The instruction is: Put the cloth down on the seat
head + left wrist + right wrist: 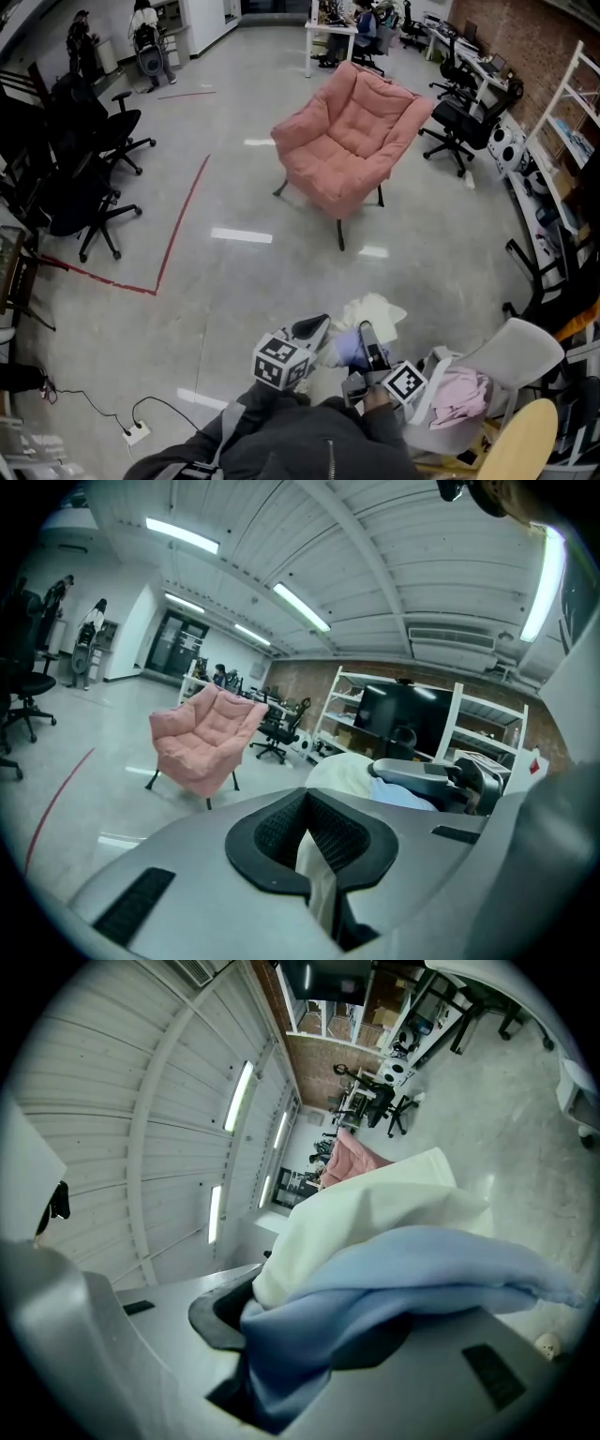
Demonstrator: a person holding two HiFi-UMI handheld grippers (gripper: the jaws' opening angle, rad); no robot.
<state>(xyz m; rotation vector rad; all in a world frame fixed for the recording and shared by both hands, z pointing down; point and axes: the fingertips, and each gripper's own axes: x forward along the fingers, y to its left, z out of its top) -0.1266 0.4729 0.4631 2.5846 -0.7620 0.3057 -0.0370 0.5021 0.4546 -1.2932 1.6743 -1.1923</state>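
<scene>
Polished grey floor [234,178] runs across an open workroom, with office chairs [94,159] at its edges and a red tape line [183,220] crossing it; the pink armchair [349,141] stands alone in the middle, its seat [328,157] bare, well apart from the person. The cloth [373,309], cream with a pale blue part, is bunched low between both tools, close to the body; the left tool [317,328] is pinching a cream fold; the right tool [367,339] is clamped on the blue layer, with cream draped over it. Two grips probably serve to hold the fabric gathered and off the floor for the walk; the cloth is not yet on the seat, so carrying it across looks like the step in hand.
</scene>
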